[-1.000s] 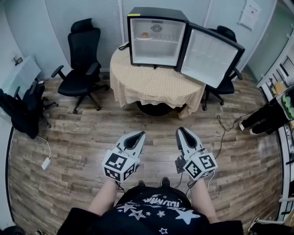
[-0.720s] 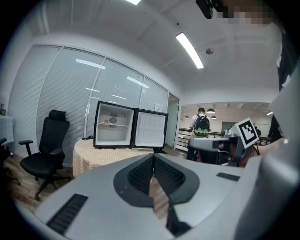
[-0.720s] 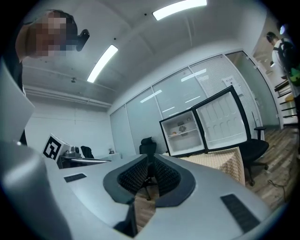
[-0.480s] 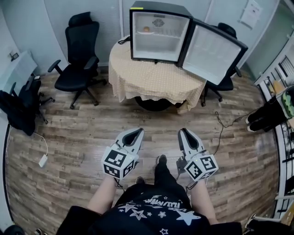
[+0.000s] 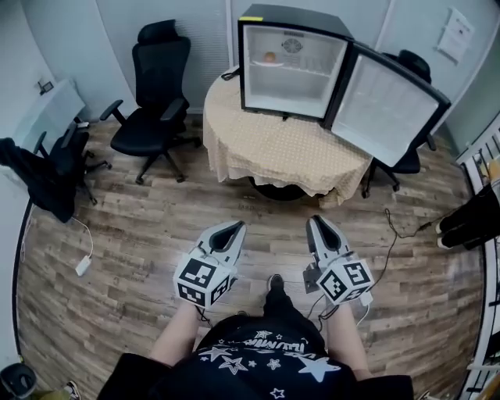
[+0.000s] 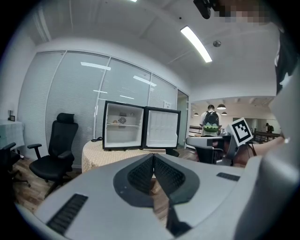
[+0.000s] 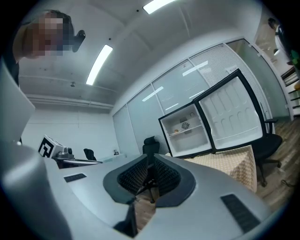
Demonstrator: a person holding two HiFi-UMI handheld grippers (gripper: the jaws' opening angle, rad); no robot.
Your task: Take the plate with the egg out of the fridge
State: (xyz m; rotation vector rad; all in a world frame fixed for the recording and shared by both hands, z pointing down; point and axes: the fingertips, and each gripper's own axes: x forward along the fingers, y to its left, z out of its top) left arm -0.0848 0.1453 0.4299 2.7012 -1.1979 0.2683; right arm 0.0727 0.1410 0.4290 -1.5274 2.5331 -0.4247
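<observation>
Fingers (image 6: pixel 140 174) closed on nothing, left gripper (image 5: pixel 237 227) and right gripper (image 5: pixel 317 221), one open fridge (image 5: pixel 291 82), one egg (image 5: pixel 269 56) inside, three chairs (image 5: pixel 152 101)

Office, black swivel chairs (image 5: pixel 155 101), glass partition walls (image 6: pixel 75 93), ceiling strip lights (image 6: pixel 196 43)

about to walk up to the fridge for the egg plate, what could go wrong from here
1. The left gripper and right gripper are both shut; if not opened in time they could shove the egg deeper on the top shelf of the fridge.
2. The open door juts past the table on the right, so the right gripper may bump it.
3. A cable lies on the floor ahead, a possible trip hazard.
</observation>
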